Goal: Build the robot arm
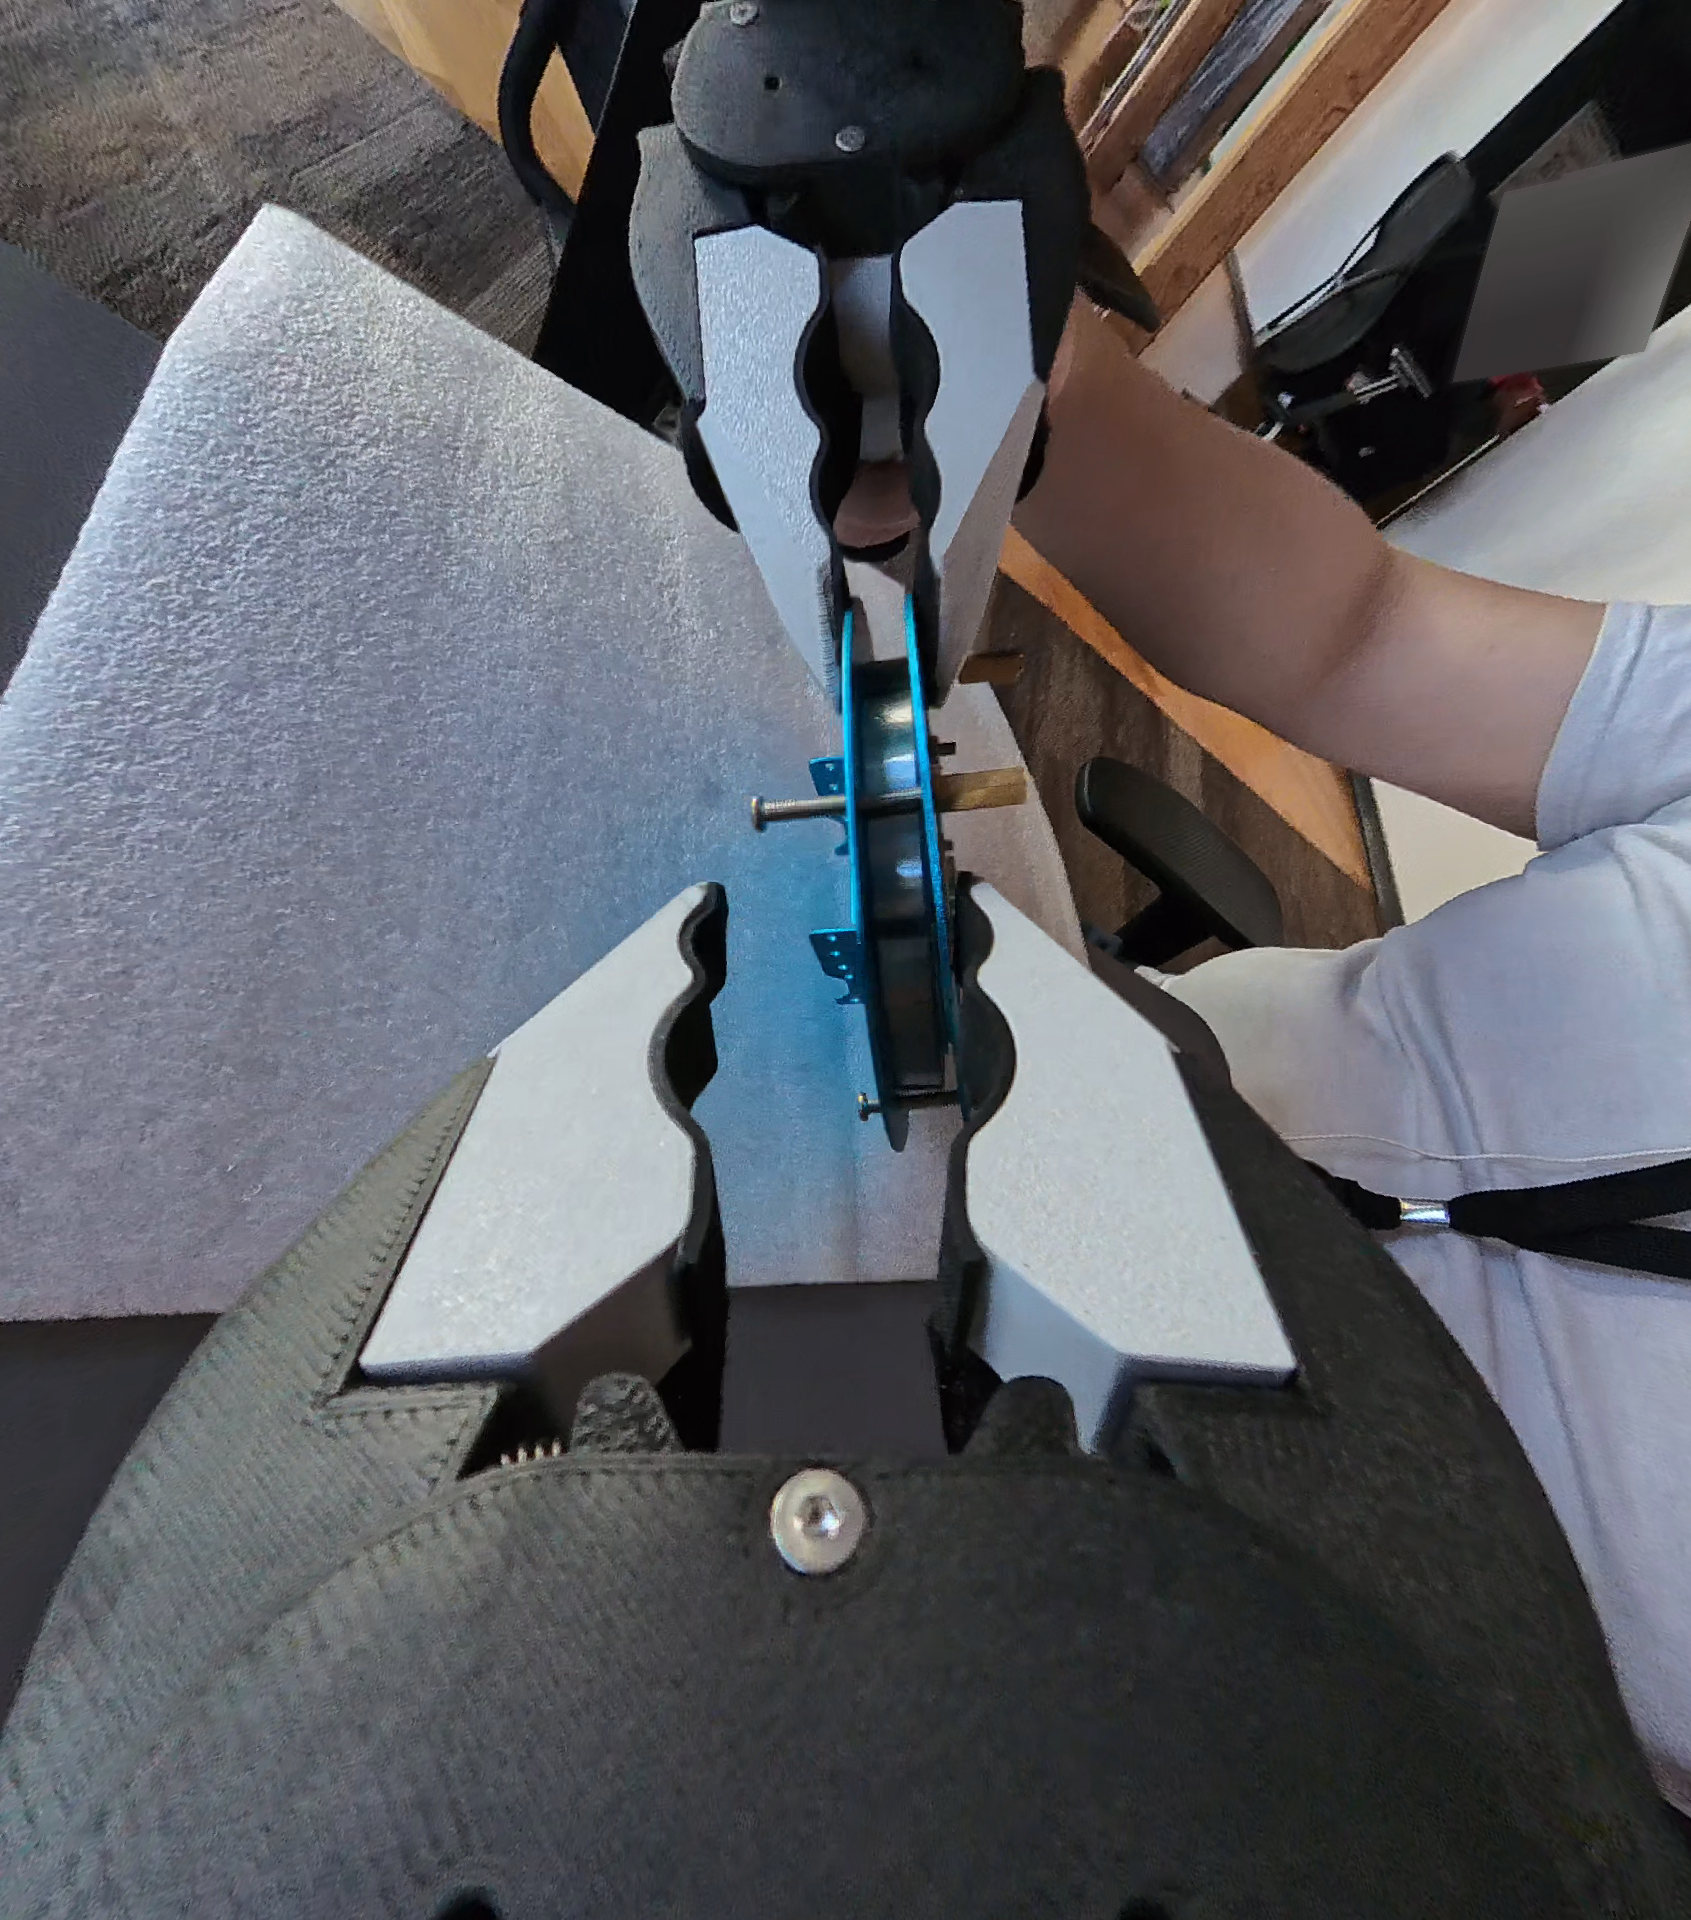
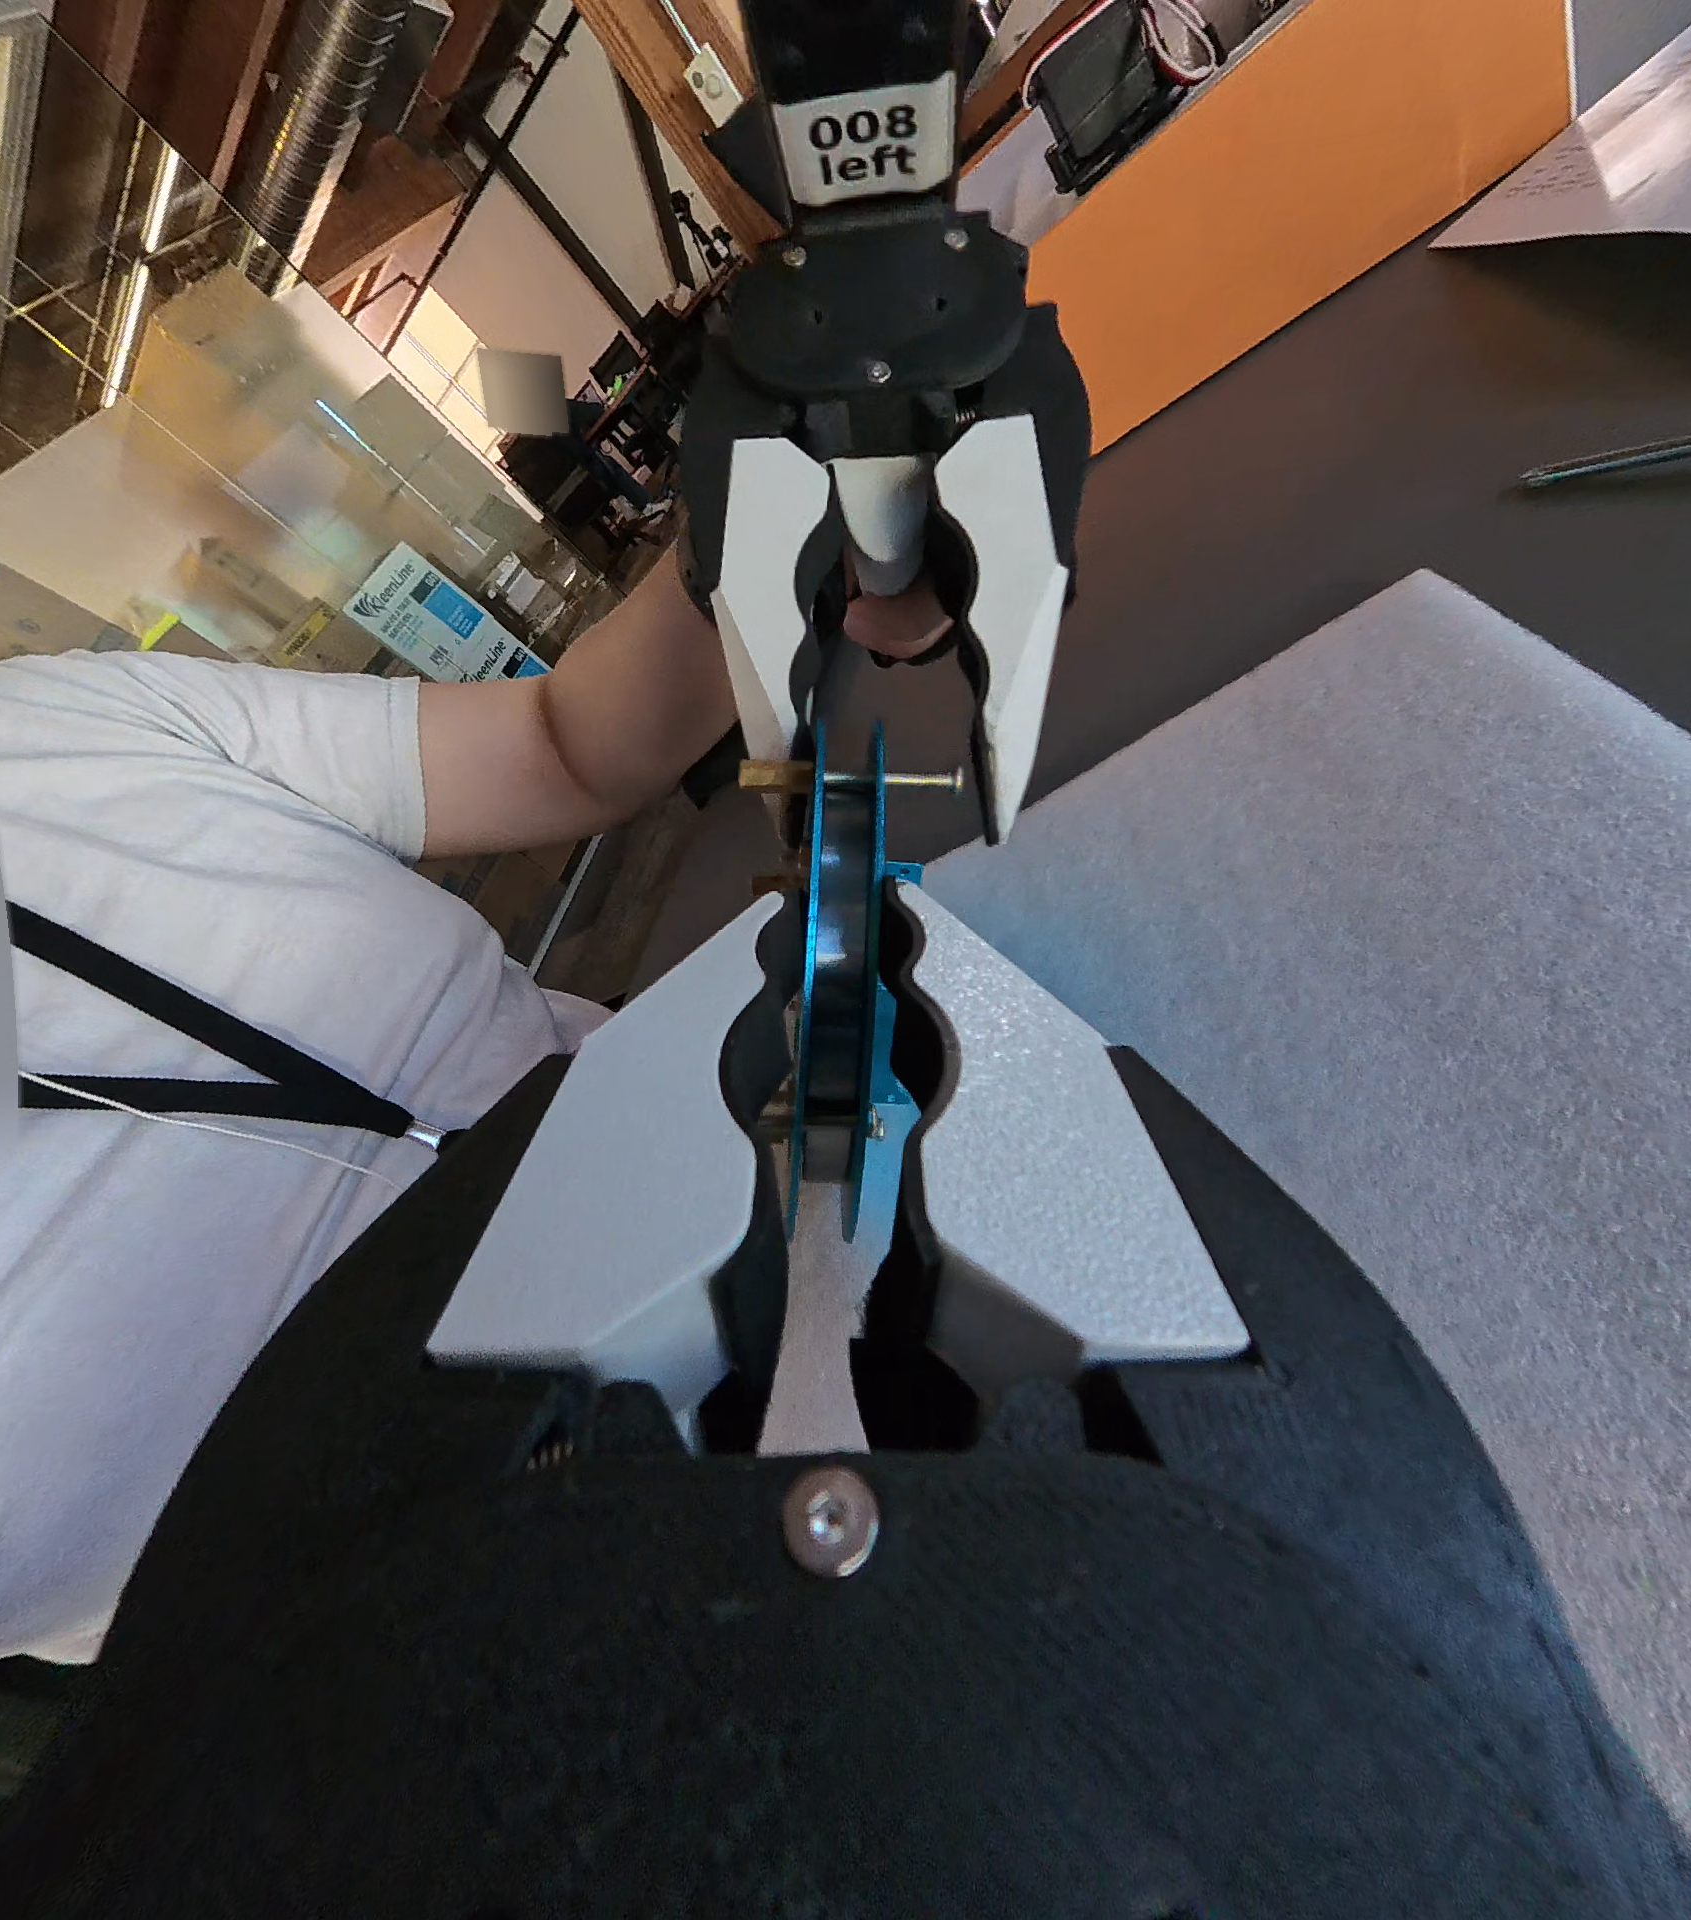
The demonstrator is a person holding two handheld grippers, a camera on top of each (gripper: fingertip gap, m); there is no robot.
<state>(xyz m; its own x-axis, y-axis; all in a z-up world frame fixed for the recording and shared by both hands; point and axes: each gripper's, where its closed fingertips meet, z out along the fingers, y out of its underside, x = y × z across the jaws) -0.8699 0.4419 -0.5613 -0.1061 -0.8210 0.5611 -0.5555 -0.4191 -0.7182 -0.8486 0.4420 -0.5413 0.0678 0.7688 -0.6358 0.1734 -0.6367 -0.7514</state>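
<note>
A blue wheel assembly (image 1: 882, 717), two blue metal plates with a black wheel between them, hangs above a white foam sheet (image 1: 353, 727). A long screw (image 1: 789, 814) sticks out of one side and brass standoffs (image 1: 986, 787) out of the other. My left gripper (image 1: 836, 899) is open around its near end, with the right finger against the plate. My right gripper (image 1: 888, 634) comes from the opposite side. In the right wrist view my right gripper (image 2: 841, 904) is shut on the assembly (image 2: 825, 831). The left gripper (image 2: 888, 805) stands open at the far end by the screw (image 2: 924, 779).
The foam sheet (image 2: 1392, 935) lies on a dark table (image 2: 1340, 416). An orange box (image 2: 1288, 187), a paper sheet (image 2: 1651, 135) and a thin rod (image 2: 1672, 447) lie farther back. A person in a white shirt (image 1: 1547, 1039) is close beside a black chair armrest (image 1: 1184, 862). Less than 4 cm separates the two grippers' tips.
</note>
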